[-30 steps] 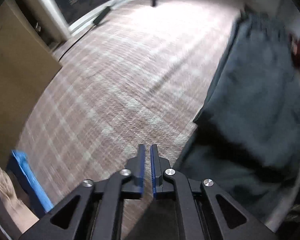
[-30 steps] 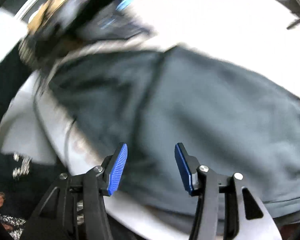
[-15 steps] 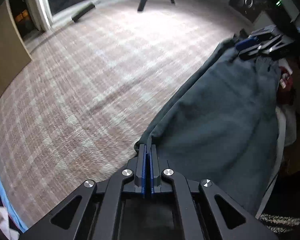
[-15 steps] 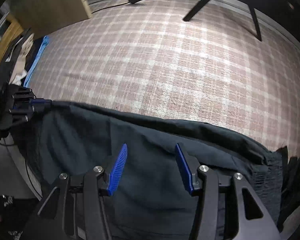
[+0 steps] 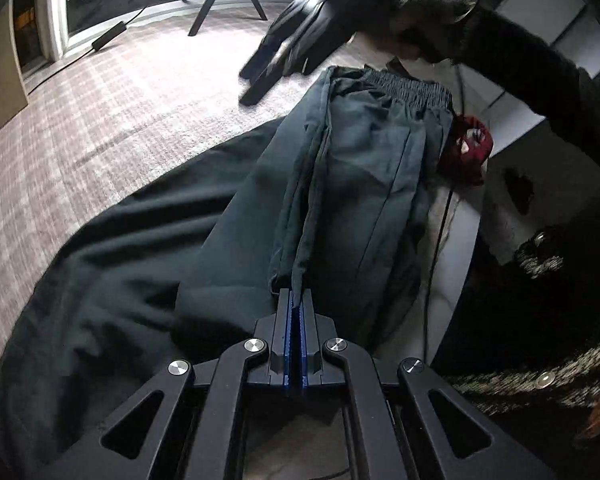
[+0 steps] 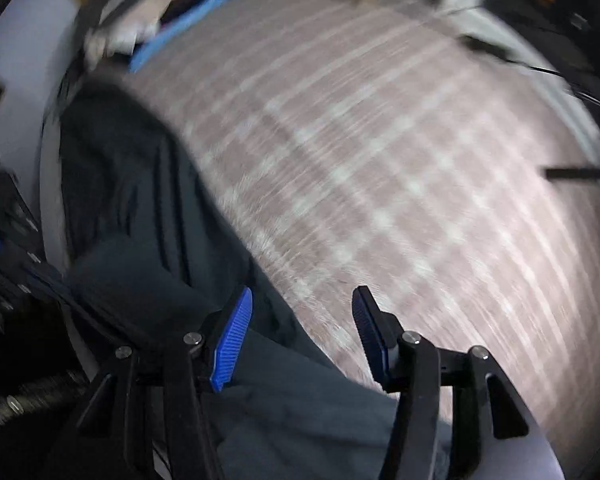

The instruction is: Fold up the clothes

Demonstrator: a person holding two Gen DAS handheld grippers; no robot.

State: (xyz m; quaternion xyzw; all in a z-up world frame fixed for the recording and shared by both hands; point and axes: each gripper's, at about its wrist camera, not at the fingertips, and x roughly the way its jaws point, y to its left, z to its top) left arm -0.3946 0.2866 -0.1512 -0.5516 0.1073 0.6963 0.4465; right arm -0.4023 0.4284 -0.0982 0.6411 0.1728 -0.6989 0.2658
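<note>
Carpet [image 5: 112, 120], pale and checked, fills the left of the left wrist view, and the dark trousers [image 5: 364, 168] lie on it, spreading from a loose heap at lower left toward the elastic waistband [image 5: 408, 88] at upper right. The left claw [image 5: 295, 304] is pinched tight on a thin edge of the trousers near the hem end, the cloth rising as a ridge straight out from between the blue pads. One leg seems laid over the other along that ridge, so the step in hand looks like the lengthwise fold, with the left claw carrying its end of the cloth. Further right, the person's gloved hand [image 5: 424, 12] and dark sleeve [image 5: 540, 76] reach in above the waistband; beside the waistband lies a small red item [image 5: 466, 148].

In the blurred right wrist view the trousers [image 6: 148, 216] run down the left side, over the carpet [image 6: 380, 160]. The right claw [image 6: 302, 336] stands about half open with nothing between its fingers; its left pad [image 6: 232, 340] hangs over the cloth's edge, the other over bare carpet. The next move probably calls for this claw to settle on the waistband end and close, so both ends can be drawn level and the fold laid flat without dragging the loose heap.
</note>
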